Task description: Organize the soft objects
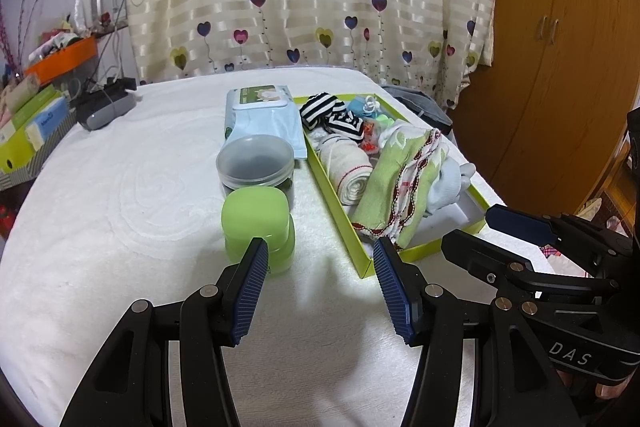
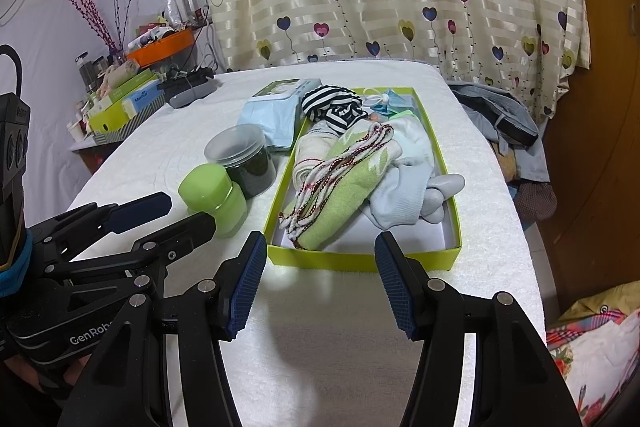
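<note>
Since the socks (image 2: 404, 183), green cloth (image 2: 352, 183) and striped piece (image 2: 334, 107) already lie heaped in the box (image 2: 360, 261) near the bed's (image 2: 320, 347) right edge, gathering looks mostly done — only tidying seems left. Both grippers — left (image 1: 320, 291), right (image 2: 320, 287) — hover wide apart, empty, near the front edge.

On the table (image 2: 168, 147) in front of you, the box (image 2: 360, 261) lies to the right, and in it a folded towel (image 2: 352, 183) rests across a rolled cloth (image 1: 348, 167), with socks (image 2: 408, 187) to its right and a striped garment (image 2: 332, 105) at the far end. Left of the box you have a bottle (image 1: 258, 227) nearest, a jar (image 1: 256, 163) touching behind it, and a wipes pack (image 1: 264, 115) behind that. Both grippers hang over the near edge, the left gripper (image 1: 320, 291) before the bottle and box corner, the right gripper (image 2: 320, 285) before the box.
</note>
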`<state>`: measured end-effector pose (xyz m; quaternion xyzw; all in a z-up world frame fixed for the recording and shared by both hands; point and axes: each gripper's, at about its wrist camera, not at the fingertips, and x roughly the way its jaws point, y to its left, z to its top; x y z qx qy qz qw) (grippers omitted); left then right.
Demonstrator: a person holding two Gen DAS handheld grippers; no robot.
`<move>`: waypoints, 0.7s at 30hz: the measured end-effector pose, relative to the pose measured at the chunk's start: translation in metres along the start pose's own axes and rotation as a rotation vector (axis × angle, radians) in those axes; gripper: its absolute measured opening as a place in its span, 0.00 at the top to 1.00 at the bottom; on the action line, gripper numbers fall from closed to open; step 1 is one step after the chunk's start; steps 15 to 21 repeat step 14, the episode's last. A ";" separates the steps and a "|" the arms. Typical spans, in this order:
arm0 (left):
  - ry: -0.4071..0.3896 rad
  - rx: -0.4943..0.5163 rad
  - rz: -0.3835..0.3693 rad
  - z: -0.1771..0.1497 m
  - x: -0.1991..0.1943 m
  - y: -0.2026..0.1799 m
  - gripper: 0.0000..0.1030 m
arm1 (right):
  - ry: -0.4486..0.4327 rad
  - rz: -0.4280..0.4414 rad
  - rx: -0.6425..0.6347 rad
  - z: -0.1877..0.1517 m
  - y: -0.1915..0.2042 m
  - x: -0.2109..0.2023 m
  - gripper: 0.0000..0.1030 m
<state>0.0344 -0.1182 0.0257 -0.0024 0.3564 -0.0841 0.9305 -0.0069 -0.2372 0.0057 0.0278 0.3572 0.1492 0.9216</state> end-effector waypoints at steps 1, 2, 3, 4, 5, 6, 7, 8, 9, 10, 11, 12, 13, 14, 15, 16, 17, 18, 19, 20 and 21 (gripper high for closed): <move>0.000 0.000 0.000 0.000 0.000 0.000 0.47 | 0.000 -0.001 0.000 0.000 0.000 0.000 0.44; 0.001 0.000 0.001 0.000 0.000 0.000 0.47 | 0.001 -0.001 0.001 0.000 0.000 0.000 0.44; 0.001 -0.001 0.001 -0.001 0.000 0.001 0.47 | 0.001 0.000 0.001 0.000 0.000 0.000 0.44; 0.002 -0.001 0.001 -0.001 0.000 0.001 0.47 | 0.000 0.000 0.001 0.000 0.000 0.000 0.44; 0.002 -0.001 0.000 -0.001 0.001 0.001 0.47 | 0.001 0.001 0.001 0.000 0.000 0.000 0.44; 0.001 0.000 0.001 0.000 0.000 0.001 0.47 | 0.001 0.001 0.001 0.000 0.000 0.000 0.44; 0.001 -0.001 0.001 -0.001 0.000 0.001 0.47 | 0.001 0.001 0.001 0.000 0.000 0.000 0.44; 0.001 -0.002 0.000 -0.001 0.000 0.001 0.47 | 0.000 0.001 0.001 0.000 0.000 0.000 0.44; 0.000 -0.003 -0.001 -0.001 0.000 0.000 0.47 | 0.000 0.002 0.001 0.000 0.000 0.000 0.44; 0.000 0.000 0.001 0.000 0.000 0.000 0.47 | 0.001 0.002 0.001 0.000 0.000 0.000 0.44; -0.001 0.001 0.002 -0.001 0.000 0.000 0.47 | 0.001 0.000 0.001 0.000 0.000 0.000 0.44; 0.001 0.001 0.002 0.000 0.000 0.001 0.47 | 0.000 0.000 0.000 0.000 0.000 0.000 0.44; 0.002 0.001 0.000 0.000 0.000 0.001 0.47 | 0.001 0.001 0.000 0.000 0.000 0.000 0.44; 0.003 0.000 -0.001 -0.001 0.001 0.001 0.47 | 0.000 0.001 0.001 0.000 0.000 0.000 0.44; 0.003 0.000 -0.001 -0.001 0.001 0.001 0.47 | 0.000 0.001 0.001 0.000 0.000 0.000 0.44; 0.003 0.000 -0.001 -0.001 0.001 0.001 0.47 | 0.000 0.001 0.001 0.000 0.000 0.000 0.44; 0.003 0.000 -0.001 -0.001 0.001 0.001 0.47 | 0.000 0.001 0.001 0.000 0.000 0.000 0.44; 0.003 0.000 -0.001 -0.001 0.001 0.001 0.47 | 0.000 0.001 0.001 0.000 0.000 0.000 0.44; 0.003 0.000 -0.001 -0.001 0.001 0.001 0.47 | 0.000 0.001 0.001 0.000 0.000 0.000 0.44; 0.003 0.000 -0.001 -0.001 0.001 0.001 0.47 | 0.000 0.001 0.001 0.000 0.000 0.000 0.44; 0.003 0.000 -0.001 -0.001 0.001 0.001 0.47 | 0.000 0.001 0.001 0.000 0.000 0.000 0.44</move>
